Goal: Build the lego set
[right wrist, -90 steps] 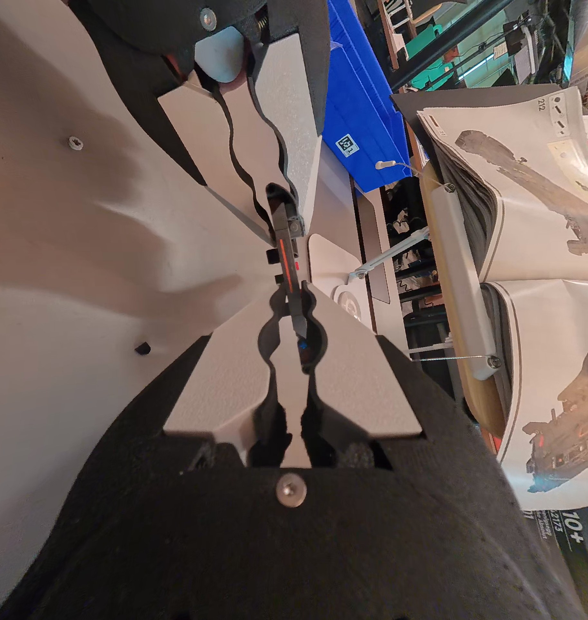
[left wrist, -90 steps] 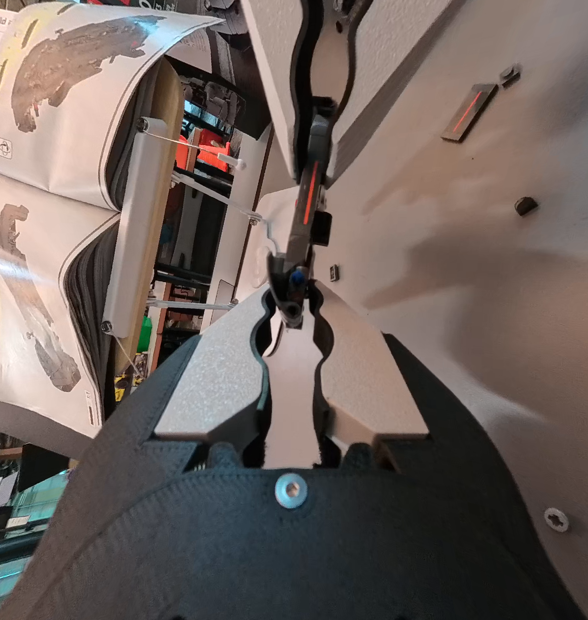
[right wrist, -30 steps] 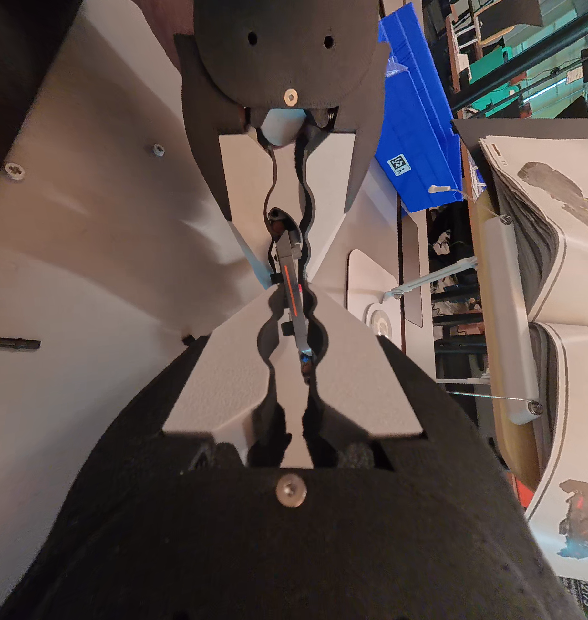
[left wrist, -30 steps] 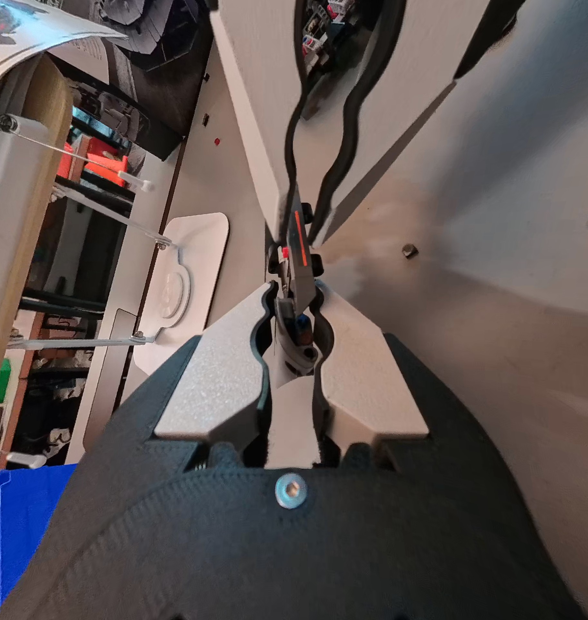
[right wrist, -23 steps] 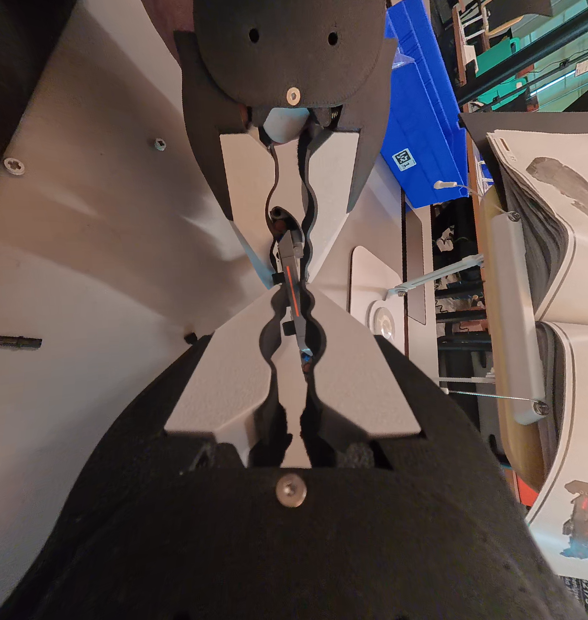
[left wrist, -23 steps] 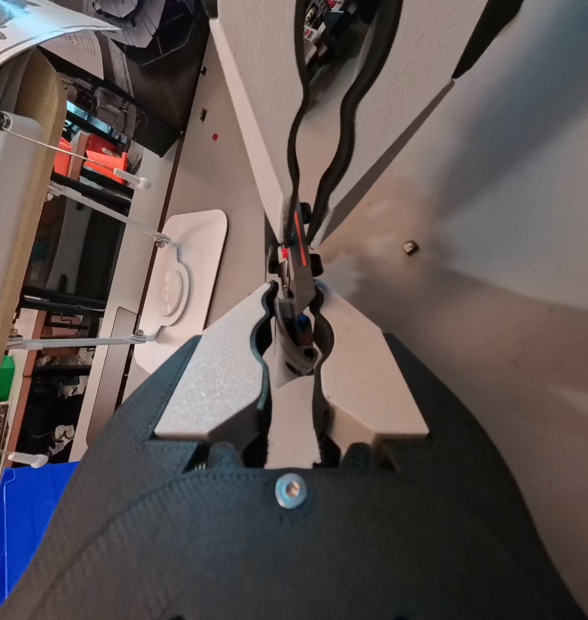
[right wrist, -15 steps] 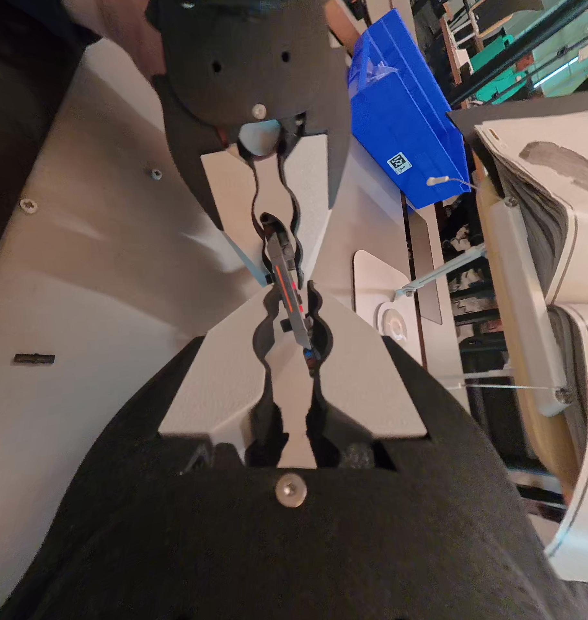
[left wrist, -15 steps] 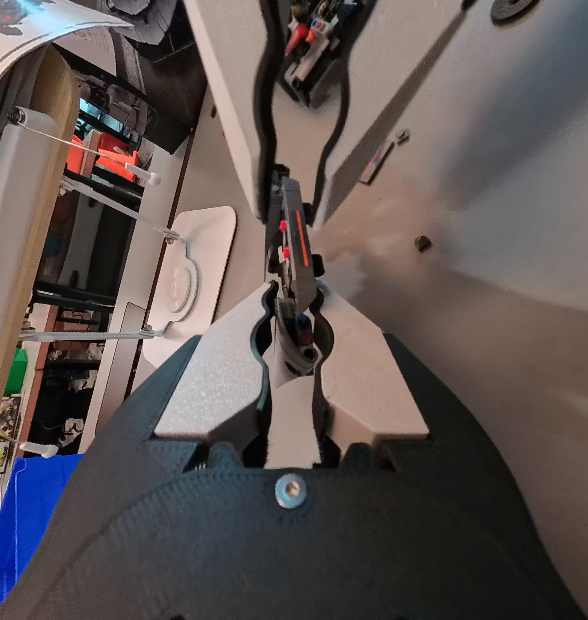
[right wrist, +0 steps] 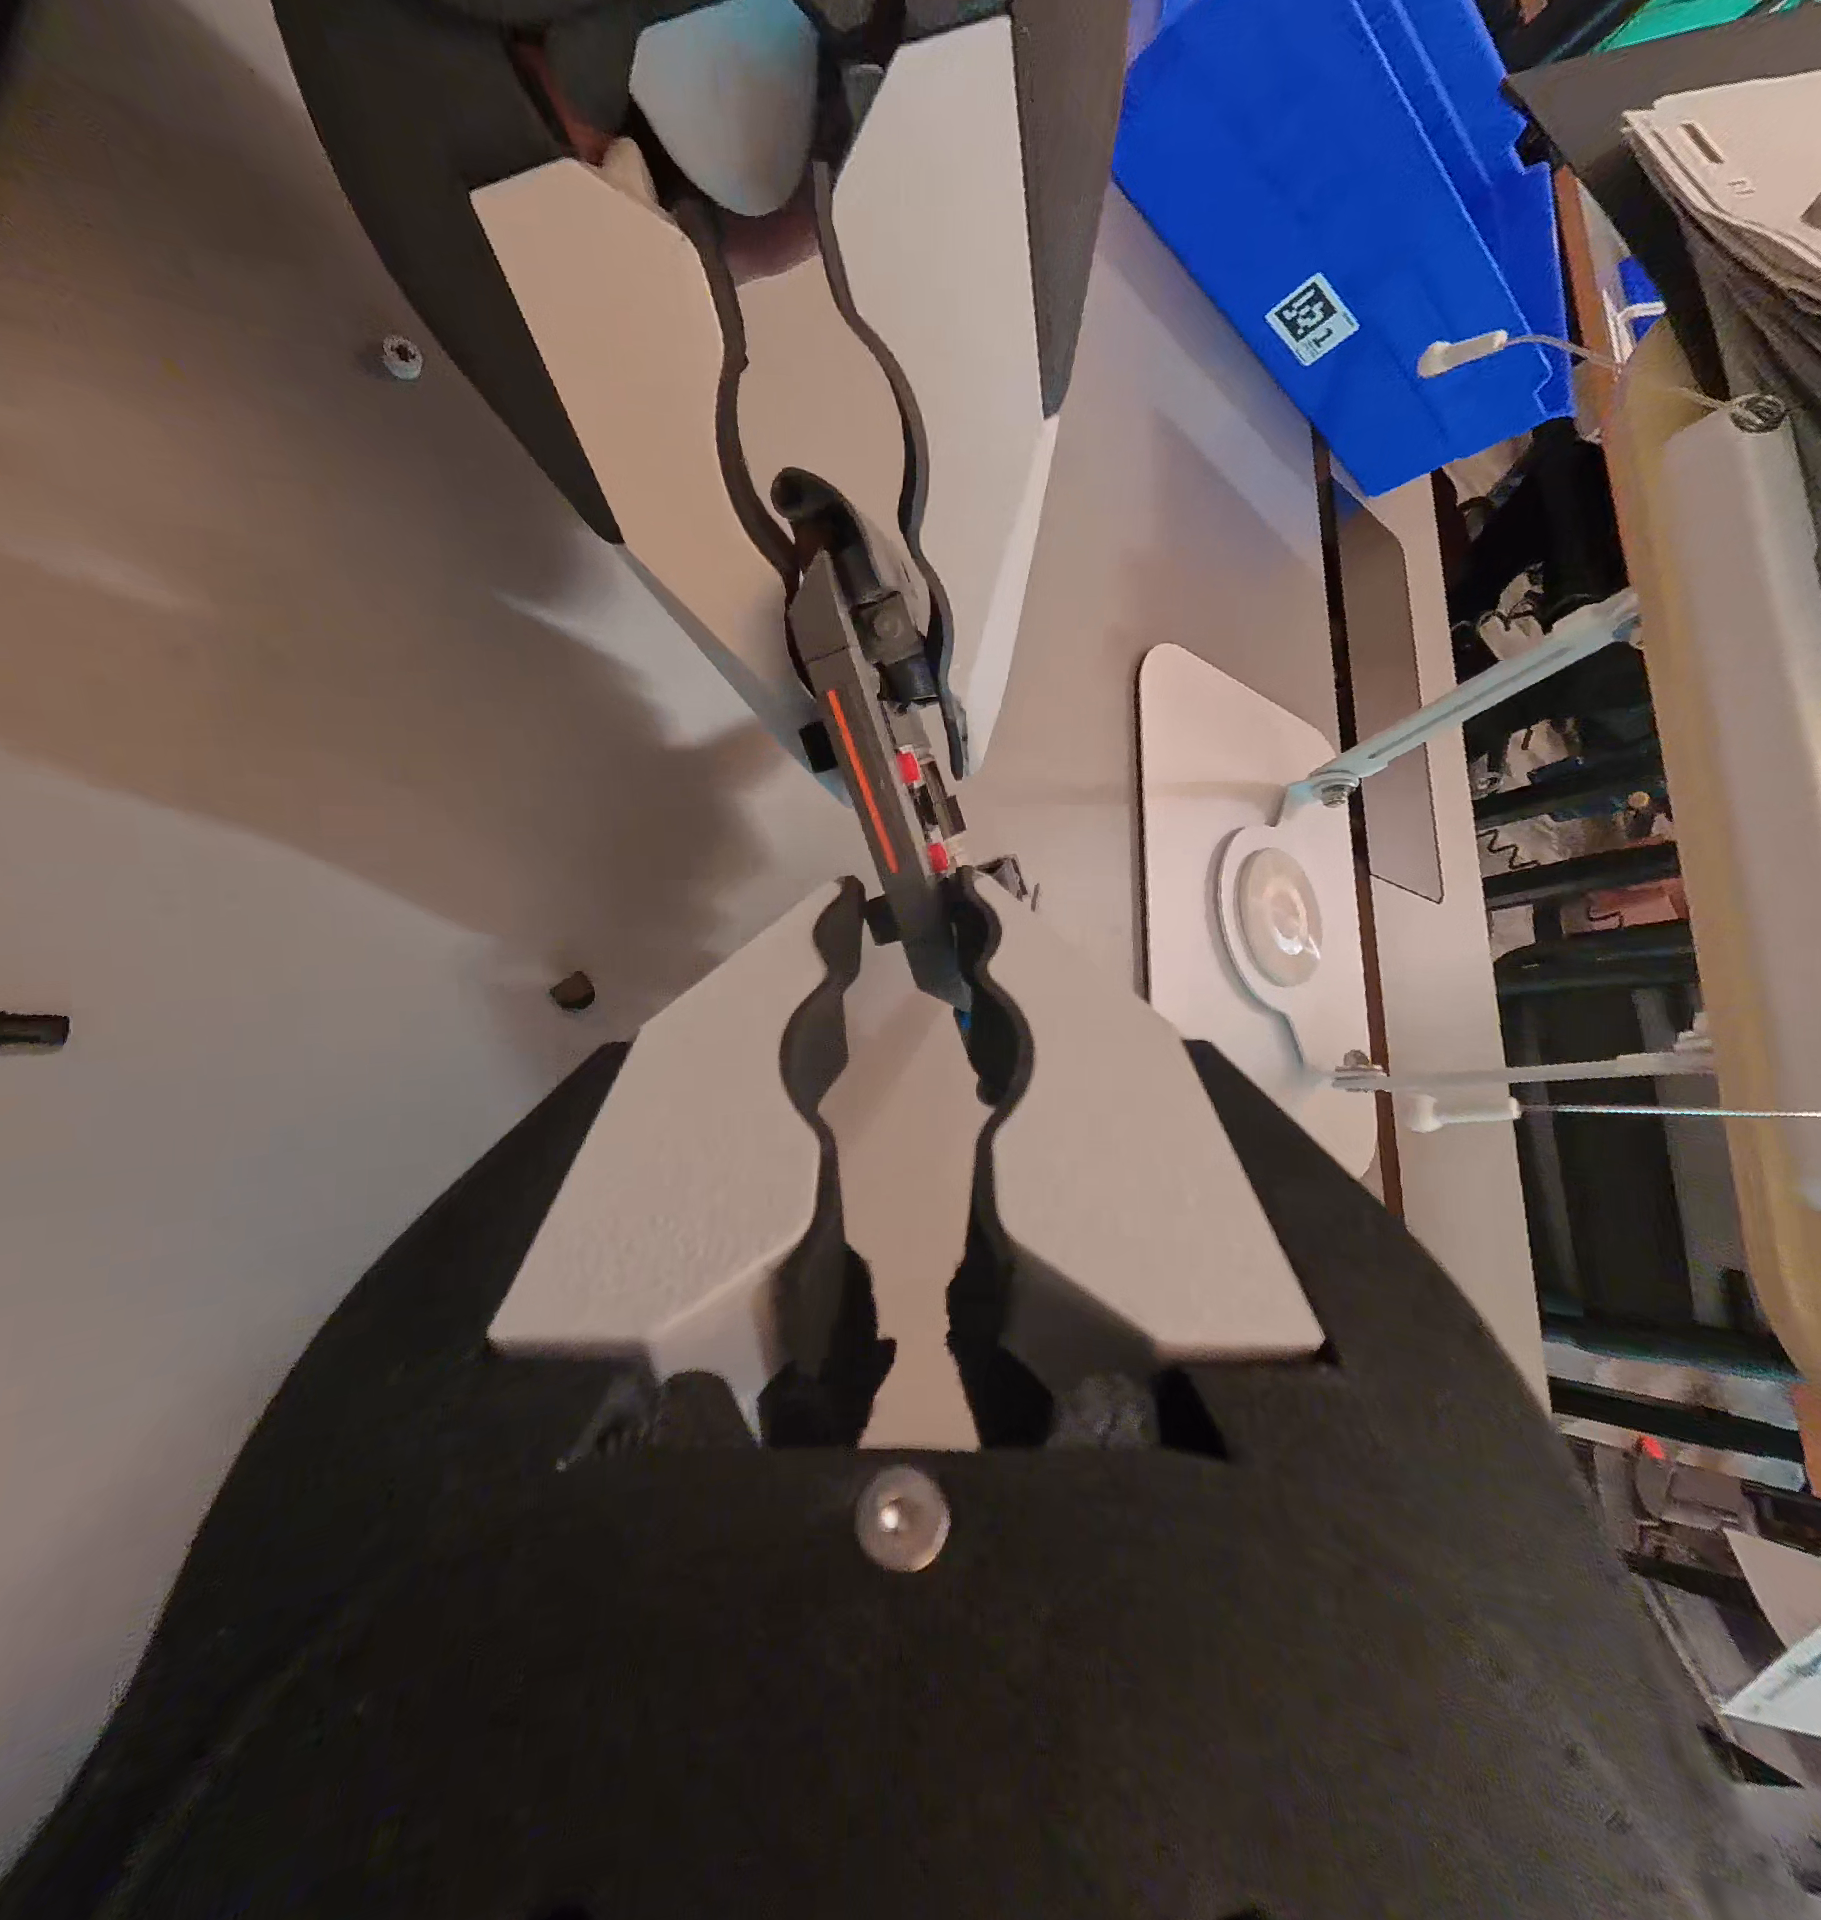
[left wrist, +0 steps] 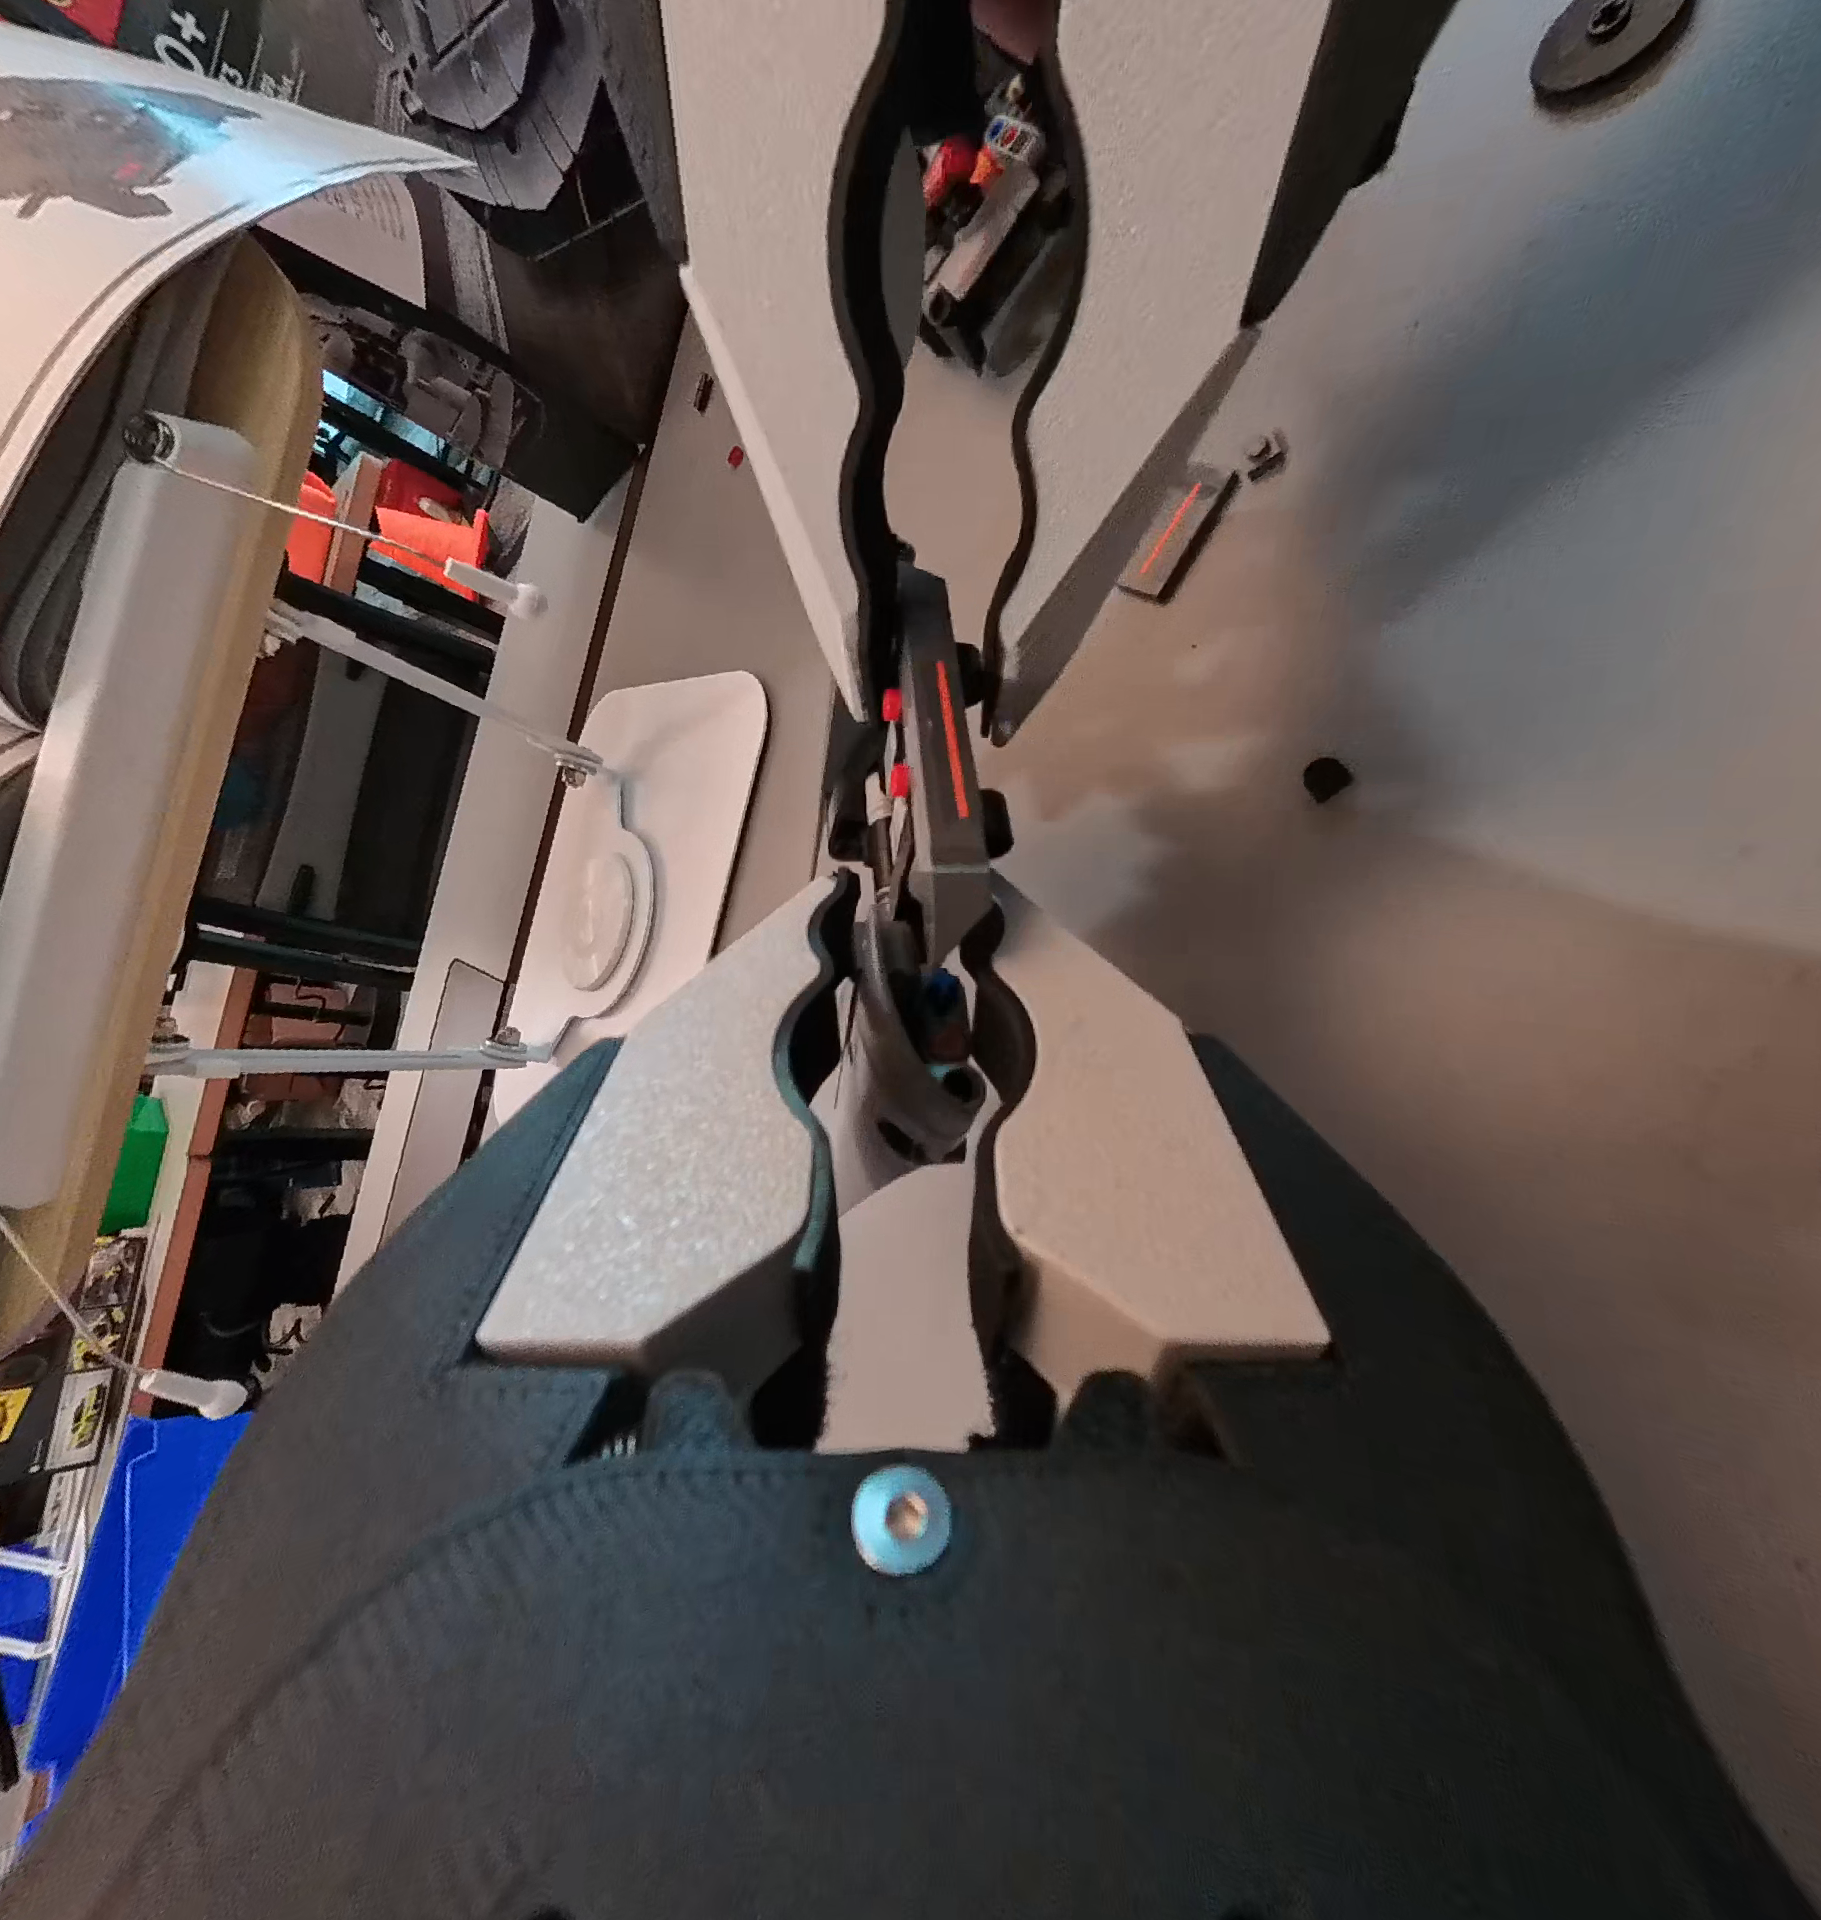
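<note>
dark grey plastic, marked by a thin orange stripe and two small red studs, makes up the slim lego sub-assembly (left wrist: 942,790) that is held in the air above the pale tabletop (left wrist: 1508,1039). its near end is clamped between the closed-in jaws of the left gripper (left wrist: 911,935), where a blue pin and a curved grey piece are seen in the scalloped gap. the right gripper (right wrist: 911,935) is seen with its jaws parted; the far end of the sub-assembly rests against one finger only, so a firm grip there cannot be confirmed (it looks released or about to be).

a second flat grey tile with an orange stripe (left wrist: 1171,535) lies on the tabletop beyond, with a small dark stud (left wrist: 1327,774) well apart from it and a black pin (right wrist: 7,1029) off to the side. an open instruction booklet (left wrist: 106,187) is propped on a wooden stand (left wrist: 199,727), and a blue plastic bin (right wrist: 1332,208) sits at the table's edge.

the step in hand is judged to be a join or adjustment on this striped sub-assembly, steadied by the left. next, a loose part would likely be fetched by the right, which calls for the left's hold to be kept level and the booklet's page to be matched.
</note>
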`<state>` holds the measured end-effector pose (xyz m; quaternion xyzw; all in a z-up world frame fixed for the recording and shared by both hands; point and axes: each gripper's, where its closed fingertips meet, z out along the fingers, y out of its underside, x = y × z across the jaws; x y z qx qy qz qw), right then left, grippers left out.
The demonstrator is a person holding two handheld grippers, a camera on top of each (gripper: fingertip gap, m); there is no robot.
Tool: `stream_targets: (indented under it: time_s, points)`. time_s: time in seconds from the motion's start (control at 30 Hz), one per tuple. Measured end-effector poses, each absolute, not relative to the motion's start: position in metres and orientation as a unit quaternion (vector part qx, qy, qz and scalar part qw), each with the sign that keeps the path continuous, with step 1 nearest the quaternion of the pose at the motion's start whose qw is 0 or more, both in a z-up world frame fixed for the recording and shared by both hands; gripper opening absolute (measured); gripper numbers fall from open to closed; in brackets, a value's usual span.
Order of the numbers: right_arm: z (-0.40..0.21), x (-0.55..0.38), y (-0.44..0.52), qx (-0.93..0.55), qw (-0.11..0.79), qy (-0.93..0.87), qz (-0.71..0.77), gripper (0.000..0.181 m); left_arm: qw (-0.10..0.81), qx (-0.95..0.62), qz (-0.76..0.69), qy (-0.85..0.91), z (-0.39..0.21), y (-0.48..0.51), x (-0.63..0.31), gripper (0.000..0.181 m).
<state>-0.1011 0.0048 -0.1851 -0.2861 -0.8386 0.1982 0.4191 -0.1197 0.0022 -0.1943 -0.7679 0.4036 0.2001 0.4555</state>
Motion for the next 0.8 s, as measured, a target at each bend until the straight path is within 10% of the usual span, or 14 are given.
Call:
stream_targets:
  time_s: [0.8]
  points:
    - [-0.153, -0.107, 0.011, -0.261, 0.516, -0.801, 0.157, 0.016, 0.508, -0.757, 0.235, 0.336, -0.167, 0.008, -0.143, 0.018]
